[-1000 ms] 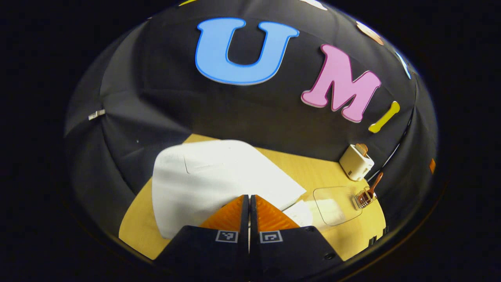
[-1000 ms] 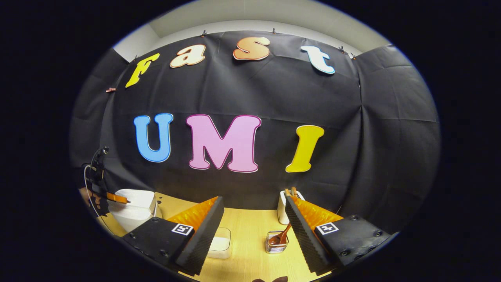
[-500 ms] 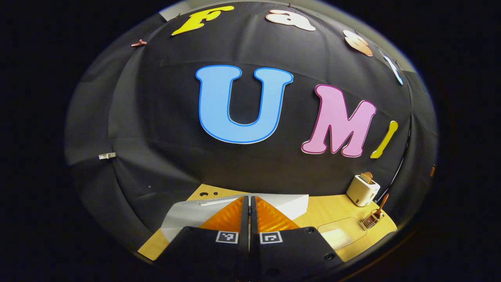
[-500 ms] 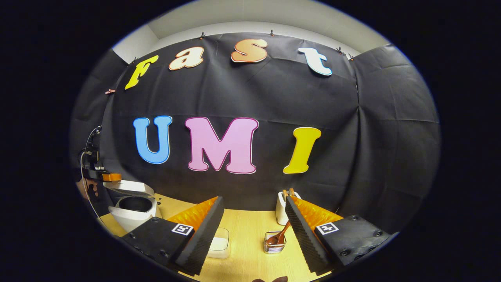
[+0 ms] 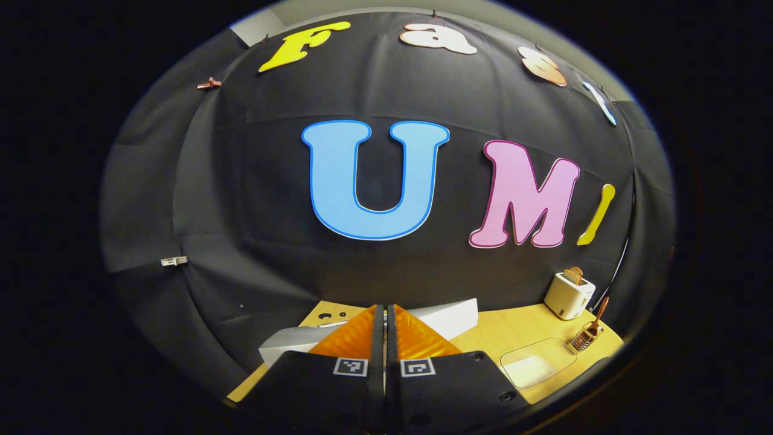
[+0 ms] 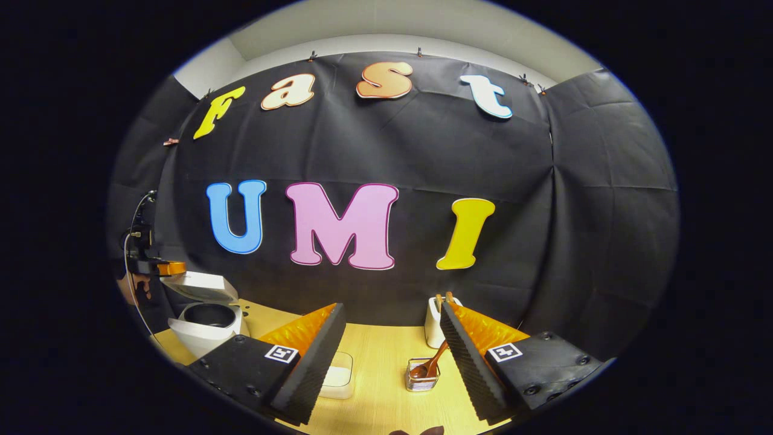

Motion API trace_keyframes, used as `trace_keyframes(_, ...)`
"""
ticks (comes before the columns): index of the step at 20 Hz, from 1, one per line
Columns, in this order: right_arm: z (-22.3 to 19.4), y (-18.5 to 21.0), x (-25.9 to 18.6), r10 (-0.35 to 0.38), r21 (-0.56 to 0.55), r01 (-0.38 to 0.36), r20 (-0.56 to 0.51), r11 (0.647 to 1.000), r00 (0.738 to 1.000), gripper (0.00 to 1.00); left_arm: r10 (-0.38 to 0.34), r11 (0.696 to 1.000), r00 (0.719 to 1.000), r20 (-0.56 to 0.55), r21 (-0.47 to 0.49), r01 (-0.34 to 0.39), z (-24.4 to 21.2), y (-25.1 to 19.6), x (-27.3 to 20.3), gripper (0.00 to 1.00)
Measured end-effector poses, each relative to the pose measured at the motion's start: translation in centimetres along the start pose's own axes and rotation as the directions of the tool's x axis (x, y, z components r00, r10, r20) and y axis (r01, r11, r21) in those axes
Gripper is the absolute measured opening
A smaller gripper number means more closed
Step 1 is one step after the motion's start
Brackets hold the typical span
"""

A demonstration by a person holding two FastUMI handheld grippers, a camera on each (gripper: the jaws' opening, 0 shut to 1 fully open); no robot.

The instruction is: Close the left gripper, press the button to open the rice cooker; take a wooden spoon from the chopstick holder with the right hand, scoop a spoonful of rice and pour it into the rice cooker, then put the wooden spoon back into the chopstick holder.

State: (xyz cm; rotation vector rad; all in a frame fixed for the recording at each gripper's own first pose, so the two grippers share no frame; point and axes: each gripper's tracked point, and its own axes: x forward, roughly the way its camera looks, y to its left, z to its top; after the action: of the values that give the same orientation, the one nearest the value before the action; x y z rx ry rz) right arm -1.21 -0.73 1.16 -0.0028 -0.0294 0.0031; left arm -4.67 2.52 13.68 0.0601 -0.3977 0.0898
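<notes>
Above open rice cooker (image 6: 205, 314), left claw (image 5: 384, 314) shut

The rice cooker (image 6: 202, 317) lid (image 6: 199, 285) has swung up; the left hand-held gripper (image 5: 384, 314) rose above it.

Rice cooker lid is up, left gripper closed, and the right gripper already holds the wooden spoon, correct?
Not quite. In the right gripper view the right gripper is open and empty; the brown wooden spoon sits in the wire chopstick holder. The white rice cooker is open, the left gripper closed.
</notes>
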Motion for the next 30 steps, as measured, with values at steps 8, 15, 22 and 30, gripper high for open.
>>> trace_keyframes(8,-0.1,0.0,0.1,0.003,0.001,-0.003,-0.001,1.000,1.000,0.98,0.017,1.000,1.000,0.024,0.019,-0.017,0.8,0.5,-0.1,0.06)
trace_keyframes(15,-0.3,-0.1,0.3,-0.002,0.015,0.002,-0.005,1.000,1.000,0.98,0.001,1.000,0.997,0.083,0.024,-0.003,2.1,-0.5,-0.9,0.17)
trace_keyframes(22,-1.5,-0.9,1.0,-0.011,0.028,0.012,-0.031,1.000,0.999,0.98,0.018,0.998,0.996,0.086,0.056,-0.023,1.8,-1.2,-1.8,0.90)
trace_keyframes(30,-7.6,-4.4,5.3,0.005,0.098,0.009,-0.142,0.995,0.990,0.98,0.001,1.000,0.992,0.126,0.013,-0.002,2.4,-4.6,-3.6,0.94)
